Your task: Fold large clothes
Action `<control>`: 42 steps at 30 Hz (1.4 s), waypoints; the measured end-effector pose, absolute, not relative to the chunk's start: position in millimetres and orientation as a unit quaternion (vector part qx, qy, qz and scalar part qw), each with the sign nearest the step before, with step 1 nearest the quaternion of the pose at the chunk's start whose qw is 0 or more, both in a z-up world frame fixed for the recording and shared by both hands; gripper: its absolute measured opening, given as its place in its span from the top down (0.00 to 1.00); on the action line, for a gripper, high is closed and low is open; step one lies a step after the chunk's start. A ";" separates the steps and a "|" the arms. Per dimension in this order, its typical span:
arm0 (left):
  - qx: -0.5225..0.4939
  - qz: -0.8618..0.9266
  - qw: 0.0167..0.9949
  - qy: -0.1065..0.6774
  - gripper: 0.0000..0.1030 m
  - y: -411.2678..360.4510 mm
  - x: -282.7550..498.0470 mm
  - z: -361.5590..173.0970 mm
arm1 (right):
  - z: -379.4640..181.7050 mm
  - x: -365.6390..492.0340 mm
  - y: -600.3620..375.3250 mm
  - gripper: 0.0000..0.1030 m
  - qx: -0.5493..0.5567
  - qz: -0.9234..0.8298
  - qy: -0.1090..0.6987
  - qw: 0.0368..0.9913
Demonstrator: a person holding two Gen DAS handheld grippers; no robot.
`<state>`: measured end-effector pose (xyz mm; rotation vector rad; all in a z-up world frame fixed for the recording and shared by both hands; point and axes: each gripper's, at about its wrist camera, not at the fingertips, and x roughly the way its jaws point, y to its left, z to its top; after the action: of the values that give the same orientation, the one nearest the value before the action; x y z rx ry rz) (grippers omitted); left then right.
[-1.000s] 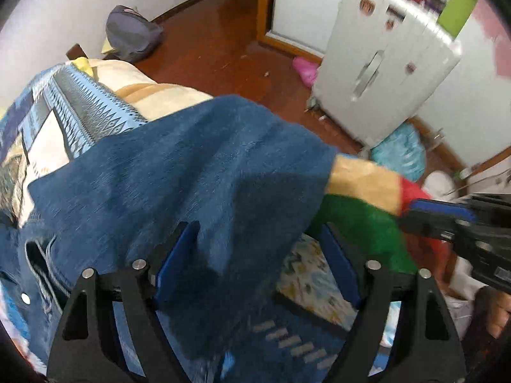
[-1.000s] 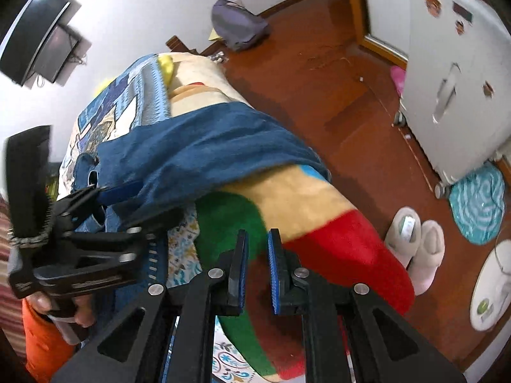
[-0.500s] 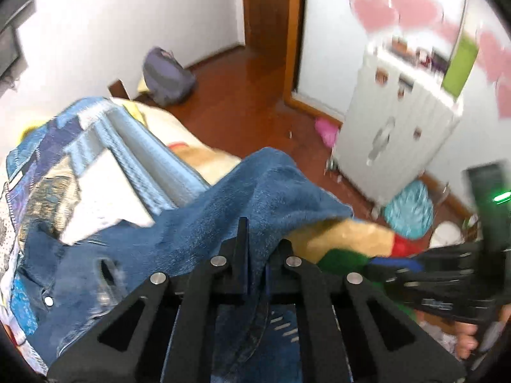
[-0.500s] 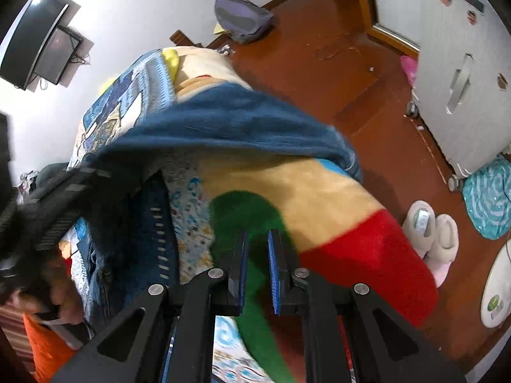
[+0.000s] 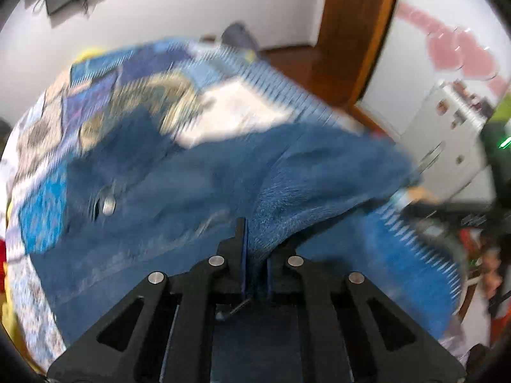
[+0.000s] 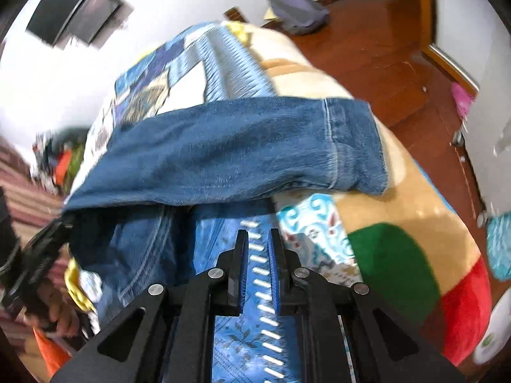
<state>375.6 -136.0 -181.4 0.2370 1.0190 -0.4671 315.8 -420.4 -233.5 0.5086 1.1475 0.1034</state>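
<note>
Left claw just clamped onto the jeans, lifting a leg toward 12 o'clock over the bed to fold it. Right claw clenched on nothing, just waiting.

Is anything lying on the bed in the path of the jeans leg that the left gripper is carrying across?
Nothing visible blocks it. The left gripper is shut on the jeans, whose leg hangs lifted above the patterned bedspread. The bedspread beyond shows only its own print. The right gripper is shut, holds nothing, and sits below the raised leg.
</note>
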 end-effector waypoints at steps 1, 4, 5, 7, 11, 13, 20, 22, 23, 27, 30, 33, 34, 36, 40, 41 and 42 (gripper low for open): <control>0.115 -0.221 0.835 0.491 0.85 -132.2 374.2 -190.7 | -233.5 314.6 -415.6 0.92 0.222 0.049 0.540 0.810; 0.122 -0.220 0.839 0.483 0.61 -121.4 367.9 -201.1 | -223.2 309.5 -402.6 0.92 0.160 0.062 0.538 0.825; 0.129 -0.216 0.844 0.474 0.57 -119.8 366.1 -198.4 | -214.1 306.5 -401.2 0.92 0.147 0.067 0.527 0.834; 0.131 -0.219 0.848 0.464 0.50 -117.4 365.2 -191.5 | -197.5 306.4 -404.9 0.92 0.136 0.067 0.507 0.849; 0.103 -0.231 0.851 0.459 0.45 -112.1 367.8 -170.6 | -169.6 328.3 -403.5 0.92 0.142 0.083 0.472 0.866; 0.093 -0.235 0.857 0.449 0.42 -109.8 369.3 -158.3 | -170.3 351.6 -389.3 0.92 0.123 0.088 0.480 0.864; 0.051 -0.237 0.875 0.419 0.32 -114.5 379.3 -127.8 | -238.5 397.8 -349.8 0.92 0.049 0.075 0.555 0.827; 0.046 -0.231 0.877 0.419 0.31 -119.0 387.4 -128.7 | -241.7 394.9 -346.8 0.92 0.032 0.076 0.538 0.839; 0.049 -0.227 0.877 0.421 0.28 -123.1 391.9 -133.6 | -240.8 392.9 -344.1 0.92 0.013 0.077 0.531 0.844; 0.113 -0.197 0.853 0.470 0.26 -146.5 413.0 -183.2 | -241.9 388.4 -336.0 0.92 -0.065 0.050 0.519 0.851; 0.121 -0.198 0.836 0.498 0.26 -148.5 417.1 -214.3 | -242.2 385.7 -340.6 0.92 -0.097 0.030 0.514 0.852; 0.089 -0.206 0.828 0.513 0.24 -137.7 420.2 -224.4 | -246.3 382.9 -350.6 0.91 -0.116 0.017 0.510 0.852; 0.082 -0.207 0.827 0.517 0.22 -134.3 421.2 -225.2 | -247.1 381.5 -355.2 0.87 -0.121 0.014 0.508 0.853; 0.078 -0.208 0.826 0.518 0.22 -130.8 420.8 -227.4 | -247.4 381.7 -364.3 0.35 -0.152 -0.025 0.488 0.859; 0.093 -0.202 0.830 0.512 0.22 -133.3 417.3 -224.7 | -253.2 380.4 -406.9 0.00 -0.085 -0.025 0.504 0.859; 0.096 -0.201 0.832 0.509 0.22 -133.7 416.3 -223.5 | -253.1 380.3 -418.0 0.00 -0.050 -0.023 0.514 0.856; 0.100 -0.198 0.834 0.505 0.22 -134.7 415.0 -221.8 | -251.9 378.0 -431.9 0.00 -0.006 -0.020 0.521 0.853</control>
<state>415.0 -134.7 -221.8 0.2124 1.0701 -0.4187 378.0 -431.9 -251.9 -0.0132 1.0969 -0.0429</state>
